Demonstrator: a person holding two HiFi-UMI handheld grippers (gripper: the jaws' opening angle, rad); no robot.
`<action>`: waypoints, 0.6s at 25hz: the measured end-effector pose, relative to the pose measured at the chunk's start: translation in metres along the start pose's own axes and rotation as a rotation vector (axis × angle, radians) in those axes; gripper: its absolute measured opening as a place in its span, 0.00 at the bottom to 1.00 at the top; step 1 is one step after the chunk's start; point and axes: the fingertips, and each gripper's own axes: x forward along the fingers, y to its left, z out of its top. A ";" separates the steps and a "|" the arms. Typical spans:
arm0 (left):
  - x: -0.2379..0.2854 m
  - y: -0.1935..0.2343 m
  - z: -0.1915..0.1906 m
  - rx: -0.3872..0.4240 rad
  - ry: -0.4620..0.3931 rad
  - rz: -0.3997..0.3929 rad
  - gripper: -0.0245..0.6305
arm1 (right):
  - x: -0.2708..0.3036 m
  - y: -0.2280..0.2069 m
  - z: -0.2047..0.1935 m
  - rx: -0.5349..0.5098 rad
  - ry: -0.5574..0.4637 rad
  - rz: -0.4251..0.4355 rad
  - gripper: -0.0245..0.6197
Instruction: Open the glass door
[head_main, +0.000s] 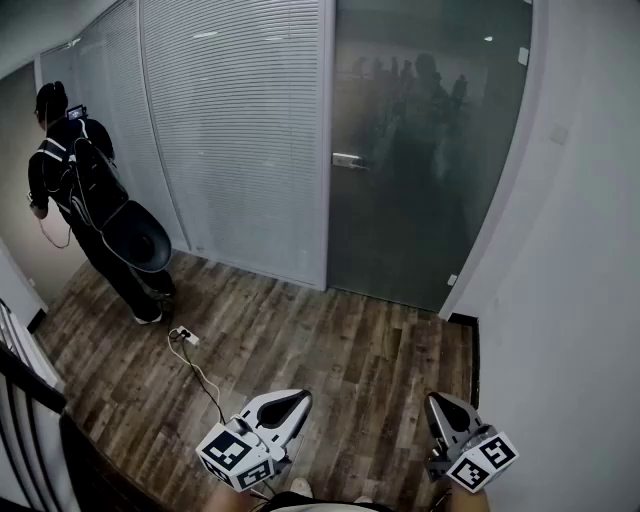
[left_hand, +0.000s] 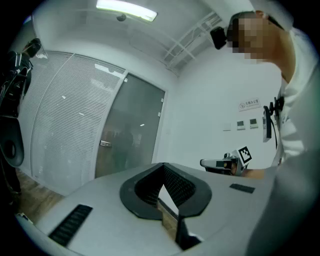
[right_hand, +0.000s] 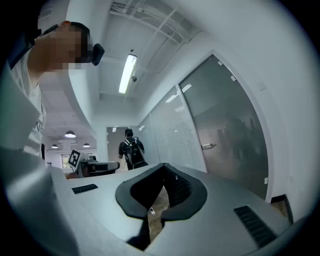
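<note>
Both tongs are pinched shut and empty: left tongs (head_main: 292, 402) and right tongs (head_main: 440, 406) sit low and level over the wooden floor (head_main: 340, 340), well apart from the target. The glass door (head_main: 430, 190) is straight ahead, dark, frosted and closed, between the slatted blinds (head_main: 240, 130) and the white wall. My guess is it's a heavy, stiff slab, and bare glass is slick, so don't bother pinching the pane. The small metal handle (head_main: 348, 160) at its left edge looks like the spot to grab. A person (head_main: 85, 180) with a backpack stands off left, clear of it.
</note>
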 end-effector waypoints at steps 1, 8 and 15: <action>-0.001 0.003 0.001 -0.001 -0.003 0.000 0.04 | 0.004 0.001 0.000 -0.003 0.001 0.000 0.04; -0.018 0.037 0.008 -0.002 -0.022 -0.005 0.04 | 0.036 0.022 -0.004 -0.019 0.002 -0.001 0.04; -0.037 0.076 0.007 -0.026 -0.027 -0.008 0.04 | 0.068 0.041 -0.018 -0.027 0.017 -0.014 0.04</action>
